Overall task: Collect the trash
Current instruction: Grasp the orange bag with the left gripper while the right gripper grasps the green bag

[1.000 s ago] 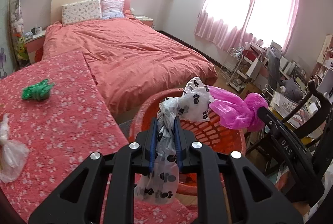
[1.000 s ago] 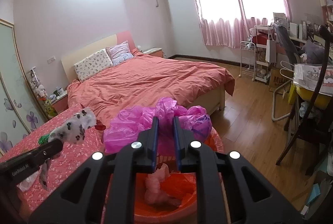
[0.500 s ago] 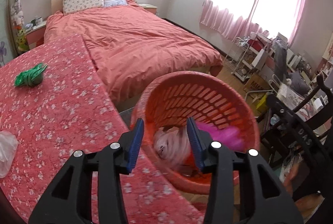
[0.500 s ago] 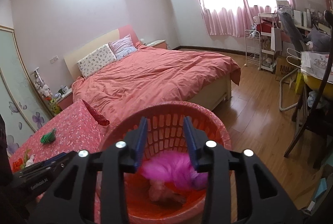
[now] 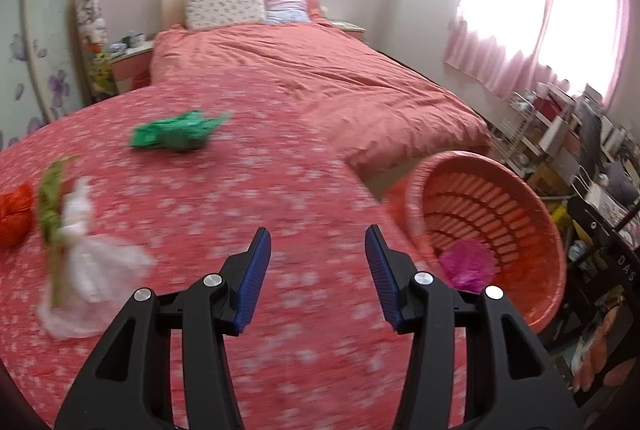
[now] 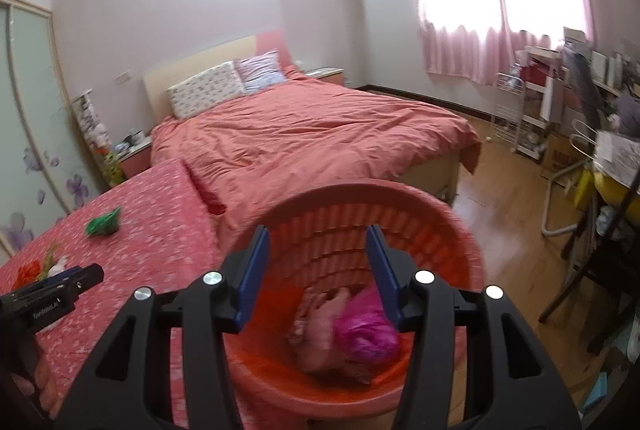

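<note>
Judging by how things lie, the collecting is partway done: the orange slatted basket (image 6: 448, 230) beside the table already holds a magenta plastic bag (image 6: 366, 336) and a paler pinkish crumpled bag (image 6: 320, 326) next to it, seen blurred in the right wrist view. The right gripper (image 6: 318, 268) hangs over the basket's mouth with its jaws having just been opening; they stand moderately wide and nothing is between the blue pads. The left gripper (image 5: 318, 270) has likewise just been opening, its jaws about as wide and empty, and it points down at the table under the pink flowered tablecloth (image 5: 240, 198), with the basket off to its right at the table's edge. What is left sits on that cloth: a crumpled green plastic bag (image 5: 176, 136) toward the far side, a clear whitish knotted bag (image 5: 86, 270) near the left gripper's left finger, a strip of green wrapper (image 5: 50, 198) lying against the clear bag, and an orange-red bag (image 5: 14, 214) at the left edge of view, only partly visible. These pieces lie well apart from the basket. I would judge roughly half the trash remains, with the clear bag the nearest candidate for the left gripper. Motion blur softens the cloth and basket contents, so smaller scraps cannot be ruled out.
</note>
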`<state>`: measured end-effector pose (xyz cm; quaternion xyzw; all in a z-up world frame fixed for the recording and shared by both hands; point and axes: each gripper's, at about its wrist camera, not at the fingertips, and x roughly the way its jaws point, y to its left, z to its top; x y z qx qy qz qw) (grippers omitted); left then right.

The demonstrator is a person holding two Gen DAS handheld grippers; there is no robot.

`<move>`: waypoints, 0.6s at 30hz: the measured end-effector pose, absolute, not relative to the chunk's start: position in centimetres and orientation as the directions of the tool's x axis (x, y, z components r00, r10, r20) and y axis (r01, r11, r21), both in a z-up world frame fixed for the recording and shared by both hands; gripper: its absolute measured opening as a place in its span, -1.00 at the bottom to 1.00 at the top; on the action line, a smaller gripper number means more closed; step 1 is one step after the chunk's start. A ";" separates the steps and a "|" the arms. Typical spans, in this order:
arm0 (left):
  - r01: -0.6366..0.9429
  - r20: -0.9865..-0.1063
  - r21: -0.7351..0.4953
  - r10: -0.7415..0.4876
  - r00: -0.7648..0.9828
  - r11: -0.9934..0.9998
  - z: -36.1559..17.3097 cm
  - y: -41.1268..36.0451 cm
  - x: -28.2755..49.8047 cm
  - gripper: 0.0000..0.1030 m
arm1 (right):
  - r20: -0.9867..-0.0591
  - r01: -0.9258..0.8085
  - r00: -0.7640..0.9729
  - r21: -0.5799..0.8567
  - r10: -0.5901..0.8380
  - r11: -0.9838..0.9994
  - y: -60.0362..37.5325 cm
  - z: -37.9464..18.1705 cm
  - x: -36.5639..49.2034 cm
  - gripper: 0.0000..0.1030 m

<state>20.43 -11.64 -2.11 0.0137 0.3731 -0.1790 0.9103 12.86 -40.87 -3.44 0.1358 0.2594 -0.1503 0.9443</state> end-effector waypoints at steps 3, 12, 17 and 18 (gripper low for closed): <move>0.284 -0.678 -0.102 -0.275 0.681 0.953 -1.6 -8.3 20.6 -0.03 | -0.530 0.301 0.830 0.167 -0.172 0.939 -38.3 -3.0 13.8 -0.03; 0.069 -0.659 -0.081 -0.106 0.745 0.994 -0.6 3.3 21.7 -0.03 | -0.548 0.146 0.835 0.140 -0.046 0.979 -30.5 -2.7 16.5 -0.03; -0.107 -0.659 -0.081 0.027 0.752 0.991 -1.0 11.1 23.7 0.16 | -0.567 0.088 0.824 0.136 0.005 0.987 -26.8 -3.1 18.2 -0.03; -0.132 -0.662 -0.080 0.046 0.748 0.988 -1.2 12.2 24.1 0.16 | -0.572 0.077 0.820 0.132 0.013 0.988 -26.0 -3.3 18.6 -0.03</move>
